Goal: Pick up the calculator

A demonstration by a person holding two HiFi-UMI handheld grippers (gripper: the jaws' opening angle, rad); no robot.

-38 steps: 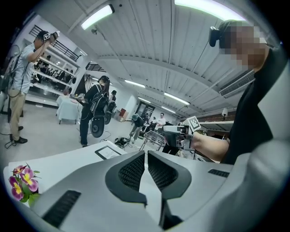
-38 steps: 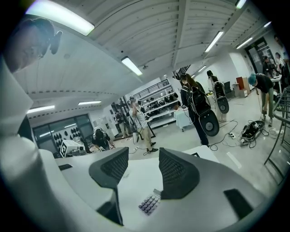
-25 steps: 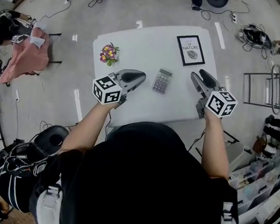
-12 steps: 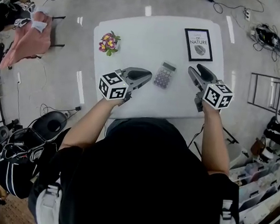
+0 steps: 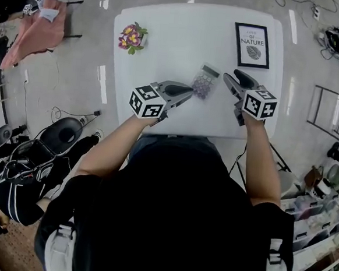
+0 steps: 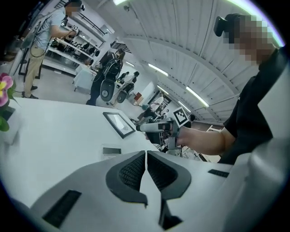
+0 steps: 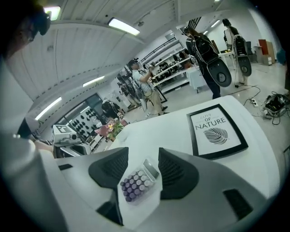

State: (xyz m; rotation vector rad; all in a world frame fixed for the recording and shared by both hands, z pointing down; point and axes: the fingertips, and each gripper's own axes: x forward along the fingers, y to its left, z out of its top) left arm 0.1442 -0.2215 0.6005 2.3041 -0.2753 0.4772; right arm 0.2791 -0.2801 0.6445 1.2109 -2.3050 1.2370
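From the head view, the white desk point(image 5: 166, 32) fills the top of the picture and the calculator point(image 5: 205, 81) lies flat on it, tilted, near the front edge and between the two tools. The left tongs point(image 5: 188, 92) sit just to its left, tips pointing at its lower corner; whether they touch it can't be told from up here. The right tongs point(image 5: 232, 77) are just to its right, pointing up the desk. Further back, a black-framed print point(image 5: 252, 45) reading "NATURE" lies at the right, and a small bunch of flowers point(image 5: 132, 37) stands at the far left corner. Beside the desk, on the floor, a chair draped in pink cloth point(image 5: 34, 33). Over to the left gripper view: the left tongs point(image 6: 146, 156) are clenched, pads pressed together with nothing between them, and the calculator point(image 6: 112, 151) shows low on the desk just beyond their tip, with the framed print point(image 6: 119, 124) further off and the right tongs point(image 6: 158, 128) held out across the way. A pink flower point(image 6: 4, 84) peeks in at the left edge. Now the right gripper view: the right tongs point(image 7: 143, 158) are released, pads wide apart, and the calculator point(image 7: 138, 182) lies on the desk right in the gap, purple keys up, display end away. The framed print point(image 7: 216, 131) lies to the right, flowers point(image 7: 112, 127) behind.
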